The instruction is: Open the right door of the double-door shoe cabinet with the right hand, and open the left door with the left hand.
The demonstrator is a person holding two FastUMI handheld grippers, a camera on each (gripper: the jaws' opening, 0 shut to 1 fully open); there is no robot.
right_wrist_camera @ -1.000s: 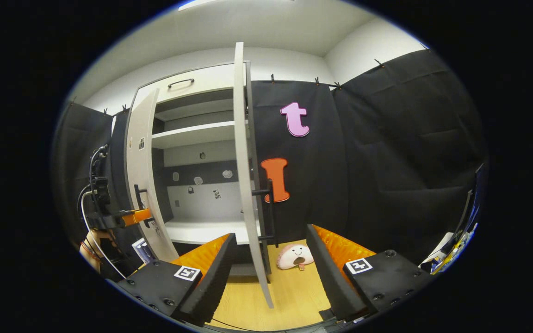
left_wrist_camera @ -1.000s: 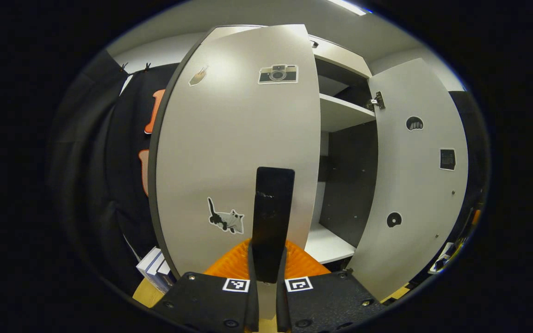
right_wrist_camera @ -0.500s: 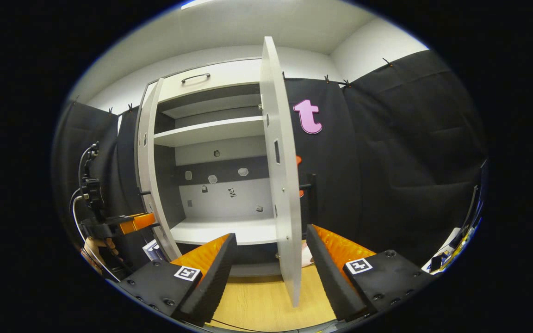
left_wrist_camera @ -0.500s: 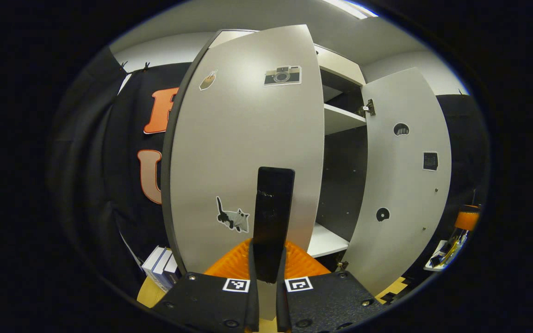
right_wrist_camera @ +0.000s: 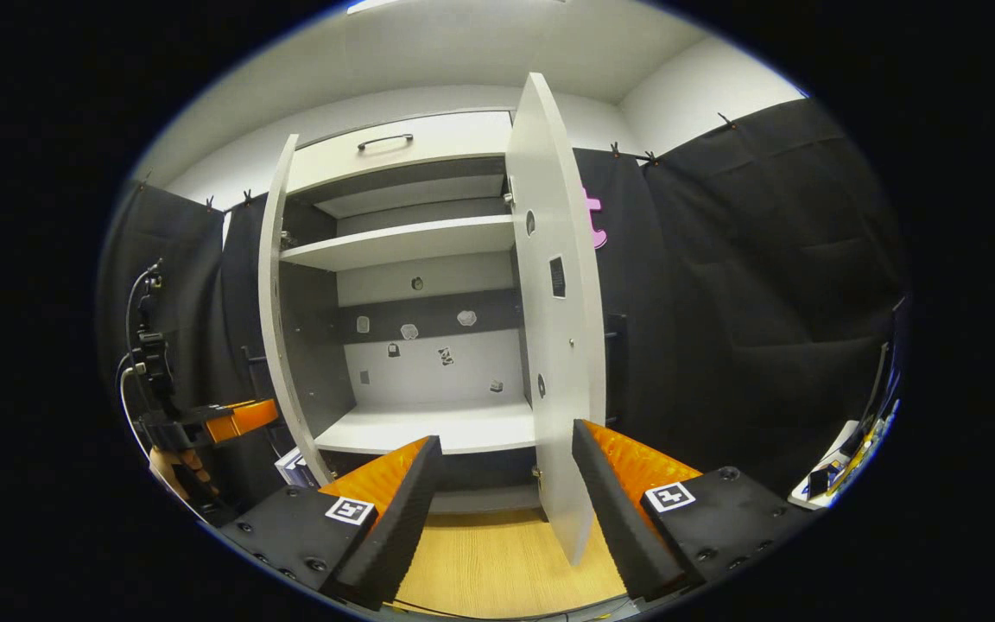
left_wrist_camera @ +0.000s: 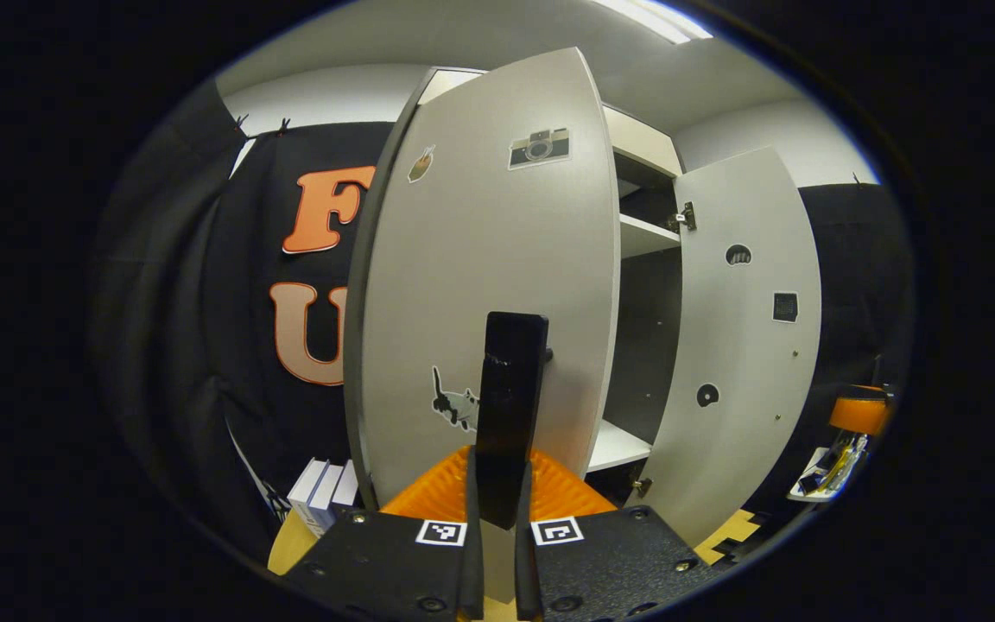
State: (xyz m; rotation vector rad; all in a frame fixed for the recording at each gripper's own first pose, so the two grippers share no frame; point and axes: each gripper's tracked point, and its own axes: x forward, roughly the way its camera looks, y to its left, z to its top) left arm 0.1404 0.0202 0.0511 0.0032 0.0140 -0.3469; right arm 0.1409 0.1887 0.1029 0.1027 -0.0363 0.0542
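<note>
both shoe cabinet doors stand open

my left gripper [left_wrist_camera: 497, 484] has its fingers pinched on the left door's [left_wrist_camera: 480, 276] handle [left_wrist_camera: 510, 406]. my right gripper [right_wrist_camera: 502, 492] is spread wide, holding nothing, just before the right door's [right_wrist_camera: 562, 345] lower edge.

Ahead of the fingers, the left door [left_wrist_camera: 497, 276] and right door [right_wrist_camera: 560, 345] look like smooth matt laminate board (paper-like stickers on both), with a shiny metal hinge [left_wrist_camera: 684, 216]; below the fingers the floor [right_wrist_camera: 497, 566] shows pale wood grain; the booth wall [right_wrist_camera: 757, 285] is matt cloth
</note>
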